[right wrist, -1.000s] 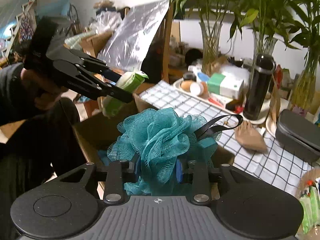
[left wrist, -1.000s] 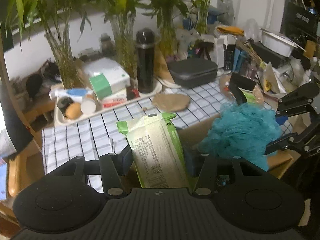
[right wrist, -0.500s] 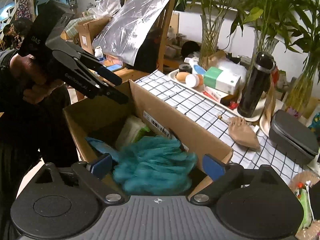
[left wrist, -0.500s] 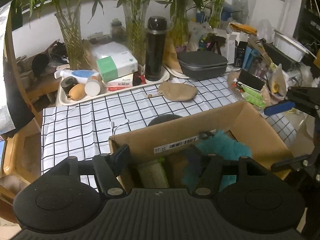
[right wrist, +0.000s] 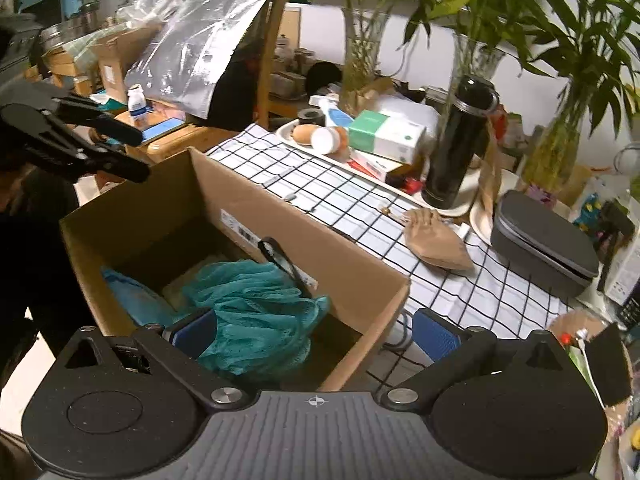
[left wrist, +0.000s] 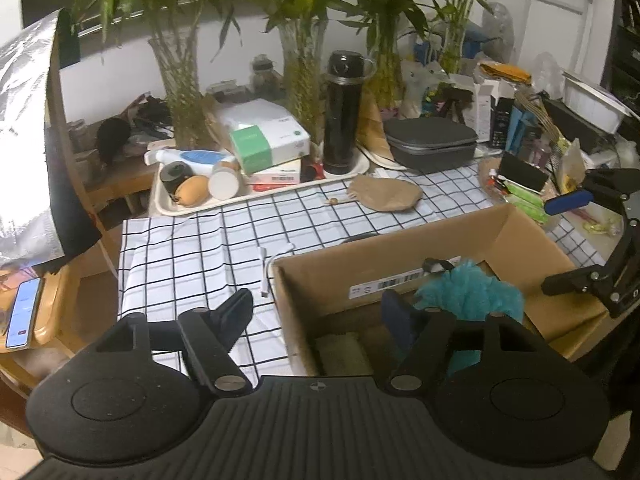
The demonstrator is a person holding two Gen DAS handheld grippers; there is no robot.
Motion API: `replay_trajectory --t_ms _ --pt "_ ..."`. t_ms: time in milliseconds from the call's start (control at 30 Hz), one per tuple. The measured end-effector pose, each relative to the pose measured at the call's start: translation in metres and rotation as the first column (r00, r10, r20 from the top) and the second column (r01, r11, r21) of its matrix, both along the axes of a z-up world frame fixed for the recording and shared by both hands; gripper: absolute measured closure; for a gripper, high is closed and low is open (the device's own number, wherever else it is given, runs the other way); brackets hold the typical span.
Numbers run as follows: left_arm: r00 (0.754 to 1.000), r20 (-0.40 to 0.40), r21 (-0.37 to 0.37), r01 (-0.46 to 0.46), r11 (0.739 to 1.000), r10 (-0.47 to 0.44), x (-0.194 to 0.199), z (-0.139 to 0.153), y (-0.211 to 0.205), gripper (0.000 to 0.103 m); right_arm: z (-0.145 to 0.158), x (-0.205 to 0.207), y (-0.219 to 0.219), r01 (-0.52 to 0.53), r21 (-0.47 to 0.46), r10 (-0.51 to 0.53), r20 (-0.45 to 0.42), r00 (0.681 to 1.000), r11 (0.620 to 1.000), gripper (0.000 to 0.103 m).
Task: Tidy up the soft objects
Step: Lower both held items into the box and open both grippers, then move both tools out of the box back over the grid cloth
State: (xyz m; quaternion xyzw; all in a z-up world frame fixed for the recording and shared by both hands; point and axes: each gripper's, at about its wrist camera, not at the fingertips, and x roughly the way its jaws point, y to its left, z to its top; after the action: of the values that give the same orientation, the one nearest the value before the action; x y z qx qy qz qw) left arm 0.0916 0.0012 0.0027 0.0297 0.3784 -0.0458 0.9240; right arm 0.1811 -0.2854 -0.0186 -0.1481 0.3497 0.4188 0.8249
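An open cardboard box (left wrist: 400, 256) (right wrist: 280, 216) stands at the table's near edge. A teal mesh bath pouf (left wrist: 472, 296) (right wrist: 256, 304) lies inside it, with a pale wipes pack (left wrist: 344, 354) beside it on the box floor. My left gripper (left wrist: 320, 312) is open and empty, straddling the box's left wall. My right gripper (right wrist: 312, 330) is open and empty above the box's right corner. Each gripper shows in the other's view: the right one (left wrist: 588, 240), the left one (right wrist: 100, 148).
A checked cloth (left wrist: 192, 256) covers the table. Behind stand a tray of bottles (left wrist: 200, 188), a black flask (left wrist: 342, 112), a grey case (left wrist: 432, 140), a tan pouch (left wrist: 384, 198) and vases of bamboo (left wrist: 300, 72). A phone (left wrist: 24, 312) lies at left.
Both grippers let go: the wipes pack and the teal pouf went down into the box. The jaws opened wide and both grippers have pulled back and up from the box.
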Motion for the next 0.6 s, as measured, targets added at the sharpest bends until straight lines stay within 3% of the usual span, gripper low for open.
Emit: replay_trajectory --t_ms 200,333,600 --pt "0.999 0.025 -0.015 -0.026 1.000 0.027 -0.004 -0.001 0.009 0.029 0.004 0.004 -0.006 0.085 0.029 -0.086 0.048 0.995 0.996 0.000" --pt "0.999 0.028 -0.009 -0.032 0.999 0.032 -0.005 -0.003 0.010 0.027 0.005 0.014 -0.014 0.145 0.076 -0.147 0.024 0.989 0.987 0.000" --pt "0.998 0.001 -0.018 -0.061 0.998 0.061 -0.003 -0.009 0.017 0.027 0.002 0.023 -0.013 0.196 0.059 -0.196 0.007 0.980 0.979 0.000"
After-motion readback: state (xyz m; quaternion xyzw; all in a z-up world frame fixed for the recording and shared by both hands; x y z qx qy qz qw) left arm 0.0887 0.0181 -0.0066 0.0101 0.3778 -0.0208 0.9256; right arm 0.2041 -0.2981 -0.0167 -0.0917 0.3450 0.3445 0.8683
